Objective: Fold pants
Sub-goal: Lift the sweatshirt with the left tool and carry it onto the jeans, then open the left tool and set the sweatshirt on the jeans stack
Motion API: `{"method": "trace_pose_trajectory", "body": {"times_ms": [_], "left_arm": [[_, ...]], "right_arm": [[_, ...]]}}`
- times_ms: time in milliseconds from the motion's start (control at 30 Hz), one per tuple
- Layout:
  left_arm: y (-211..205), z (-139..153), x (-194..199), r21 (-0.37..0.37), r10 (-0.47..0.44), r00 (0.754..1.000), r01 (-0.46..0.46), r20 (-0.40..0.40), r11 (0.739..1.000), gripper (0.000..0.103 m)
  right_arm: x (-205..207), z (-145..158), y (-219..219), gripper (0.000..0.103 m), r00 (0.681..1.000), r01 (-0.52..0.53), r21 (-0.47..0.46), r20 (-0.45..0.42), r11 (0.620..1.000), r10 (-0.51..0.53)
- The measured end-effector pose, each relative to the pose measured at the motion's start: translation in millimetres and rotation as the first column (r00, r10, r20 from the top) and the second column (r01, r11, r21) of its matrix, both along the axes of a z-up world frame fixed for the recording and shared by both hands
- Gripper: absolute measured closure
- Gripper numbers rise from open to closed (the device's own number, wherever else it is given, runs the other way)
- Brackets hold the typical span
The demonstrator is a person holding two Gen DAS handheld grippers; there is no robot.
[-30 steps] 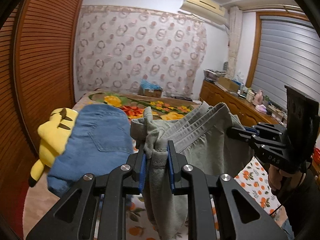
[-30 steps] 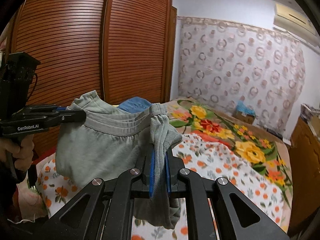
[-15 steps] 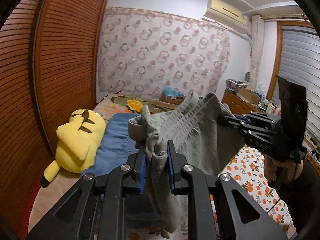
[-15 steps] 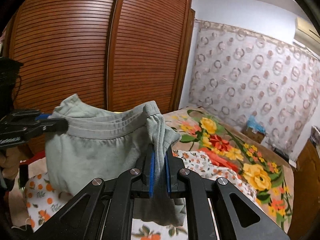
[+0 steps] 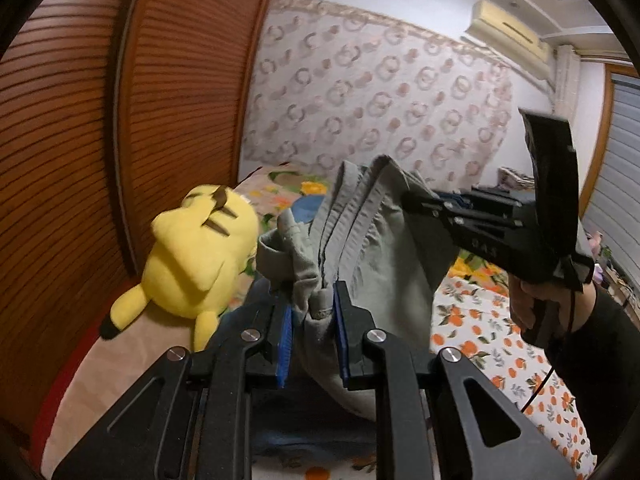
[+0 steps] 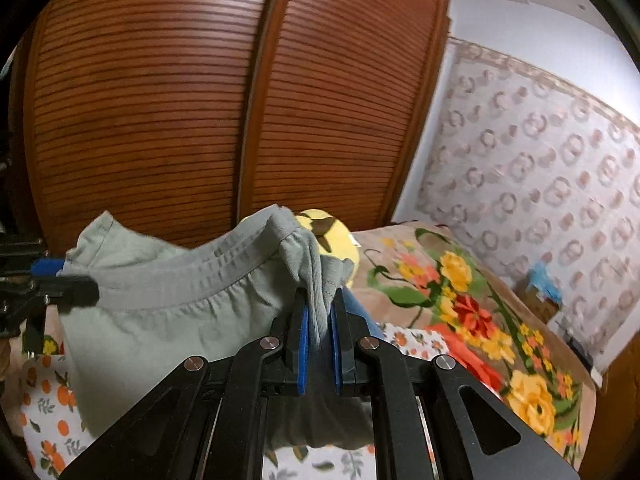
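Grey-green pants (image 5: pixel 376 256) hang in the air above the bed, held by the waistband at both ends. My left gripper (image 5: pixel 314 304) is shut on one bunched end of the waistband. In the left wrist view the right gripper (image 5: pixel 416 200) comes in from the right, held by a hand (image 5: pixel 536 304), and pinches the other end. In the right wrist view my right gripper (image 6: pixel 320 300) is shut on the pants (image 6: pixel 172 316), and the left gripper (image 6: pixel 68 284) grips the far end at the left edge. The legs hang down out of sight.
A yellow plush toy (image 5: pixel 200 256) lies on the bed by the brown slatted wardrobe doors (image 6: pixel 240 100). Blue jeans (image 5: pixel 308 204) lie behind the pants. The bed carries a floral blanket (image 6: pixel 472 300) and an orange-print sheet (image 5: pixel 480 328). A patterned curtain (image 5: pixel 380 96) covers the far wall.
Both grippers have swung with the pants toward the wardrobe side of the bed. The plush toy now looms closer, and the jeans are mostly hidden behind the pants.
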State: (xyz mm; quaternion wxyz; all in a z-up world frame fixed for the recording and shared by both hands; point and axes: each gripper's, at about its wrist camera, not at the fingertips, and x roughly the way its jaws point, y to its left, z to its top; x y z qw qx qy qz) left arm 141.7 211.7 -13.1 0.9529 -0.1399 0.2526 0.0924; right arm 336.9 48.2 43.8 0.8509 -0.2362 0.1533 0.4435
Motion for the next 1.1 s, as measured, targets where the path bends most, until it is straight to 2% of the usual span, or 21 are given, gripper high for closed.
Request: {"method": "trace_pose_trajectory", "body": {"times_ms": [267,533,633,733,800,1100], "left_arm": [[5.2,-14.0,-4.8,-0.012,0.035,0.999,-0.035,-0.039,0.999,0.083],[5.3,-16.6,-3.8,-0.002,0.042,0.998,-0.042,-0.053,0.999,0.083],[6.9,-13.0,-7.3,0.002,0.042,0.998,-0.042,-0.043,0.999,0.078],[7.6,-7.7,-12.4,0.007,0.048,0.999,-0.048,-0.025,0.999,0.068],[7.2,-4.1,-15.1,0.016,0.051,0.999,-0.051,-0.008,0.999,0.055],[-5.5,-8.6,-1.1,0.057,0.011,0.999,-0.009,-0.041,0.998,0.053]], "right_arm": [[19.8,-8.9,20.4,0.094,0.997,-0.073,-0.026,-0.028,0.997,0.072],[40.4,-10.2,27.4,0.094,0.989,-0.07,-0.017,-0.129,0.997,0.068],[40.9,-4.5,26.5,0.094,0.988,-0.072,-0.007,-0.139,0.997,0.07],[41.9,-0.3,22.5,0.08,0.986,-0.061,0.003,-0.154,0.998,0.061],[42.8,3.1,17.6,0.074,0.984,-0.053,0.02,-0.169,0.998,0.056],[28.6,7.3,-22.4,0.073,0.973,-0.049,0.103,-0.221,0.994,0.071]]}}
